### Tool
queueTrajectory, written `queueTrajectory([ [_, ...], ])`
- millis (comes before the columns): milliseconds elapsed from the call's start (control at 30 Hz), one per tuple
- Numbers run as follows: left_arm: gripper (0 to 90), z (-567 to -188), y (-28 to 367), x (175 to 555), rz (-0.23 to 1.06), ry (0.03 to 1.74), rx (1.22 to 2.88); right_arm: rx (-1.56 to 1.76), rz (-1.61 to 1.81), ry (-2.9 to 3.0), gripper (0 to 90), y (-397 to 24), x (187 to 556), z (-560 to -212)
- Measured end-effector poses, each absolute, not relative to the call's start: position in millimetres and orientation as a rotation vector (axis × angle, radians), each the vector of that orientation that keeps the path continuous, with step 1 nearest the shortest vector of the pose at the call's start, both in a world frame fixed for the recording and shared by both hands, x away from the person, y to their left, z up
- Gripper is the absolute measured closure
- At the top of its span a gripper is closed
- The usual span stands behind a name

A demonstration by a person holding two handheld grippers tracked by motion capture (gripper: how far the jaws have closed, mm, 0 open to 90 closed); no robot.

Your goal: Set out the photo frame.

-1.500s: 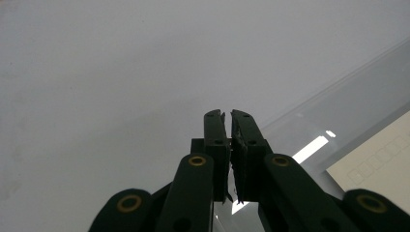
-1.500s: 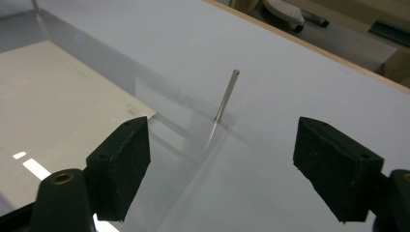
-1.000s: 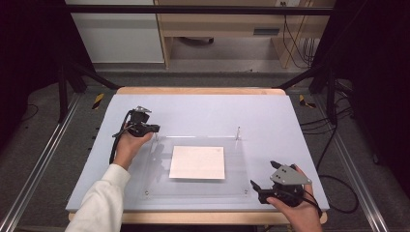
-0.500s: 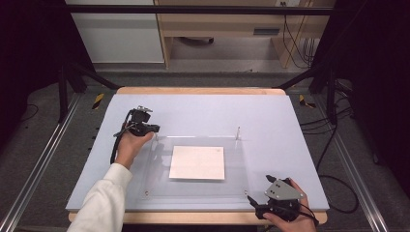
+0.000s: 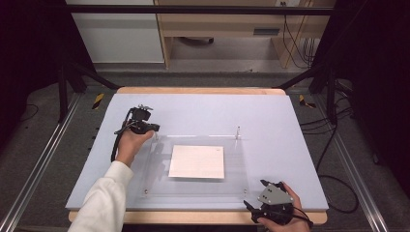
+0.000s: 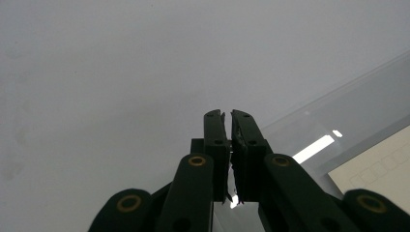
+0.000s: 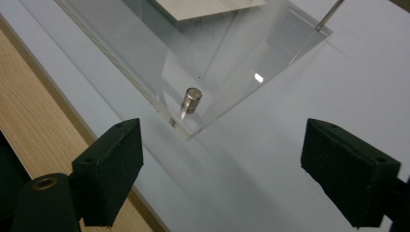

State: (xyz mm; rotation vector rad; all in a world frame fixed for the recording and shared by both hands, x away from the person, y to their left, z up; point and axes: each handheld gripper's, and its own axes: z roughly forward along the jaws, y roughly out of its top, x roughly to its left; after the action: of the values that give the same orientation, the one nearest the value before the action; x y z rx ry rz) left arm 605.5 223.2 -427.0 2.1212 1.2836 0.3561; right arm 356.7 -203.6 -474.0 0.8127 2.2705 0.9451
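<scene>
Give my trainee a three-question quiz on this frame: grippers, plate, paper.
1. True or false: the right gripper stands open.
2. Which corner of the clear plate does the right gripper face? A) far left B) near right C) far right
3. What lies under the middle of the plate?

Key:
1. True; its jaws stand wide apart, nothing between them.
2. B; the corner with the short metal post.
3. A sheet of paper.

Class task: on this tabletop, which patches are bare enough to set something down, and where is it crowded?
Bare: the mat behind the clear plate, and the strip right of it. Crowded: the plate's far-left corner by the left gripper and near-right corner by the right gripper.
</scene>
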Motion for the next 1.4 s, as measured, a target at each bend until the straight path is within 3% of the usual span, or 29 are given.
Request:
queueTrajectory([
  [533,84.9,-426.7,224.0,610.5,0.343,1.282,2.131,0.747,0.927,2.261,29.4,-190.1,371.1,-483.3],
  [800,84.8,-426.8,224.2,610.5,0.344,1.274,2.135,0.652,0.926,2.252,31.8,-185.0,373.5,-484.0],
  [1033,84.6,-428.1,225.1,607.8,0.364,1.251,2.127,0.594,0.949,2.246,41.0,-184.7,371.0,-481.7],
  [1400,82.9,-429.6,225.6,599.6,0.439,1.228,2.089,0.570,0.928,2.241,43.5,-183.9,370.7,-478.5],
])
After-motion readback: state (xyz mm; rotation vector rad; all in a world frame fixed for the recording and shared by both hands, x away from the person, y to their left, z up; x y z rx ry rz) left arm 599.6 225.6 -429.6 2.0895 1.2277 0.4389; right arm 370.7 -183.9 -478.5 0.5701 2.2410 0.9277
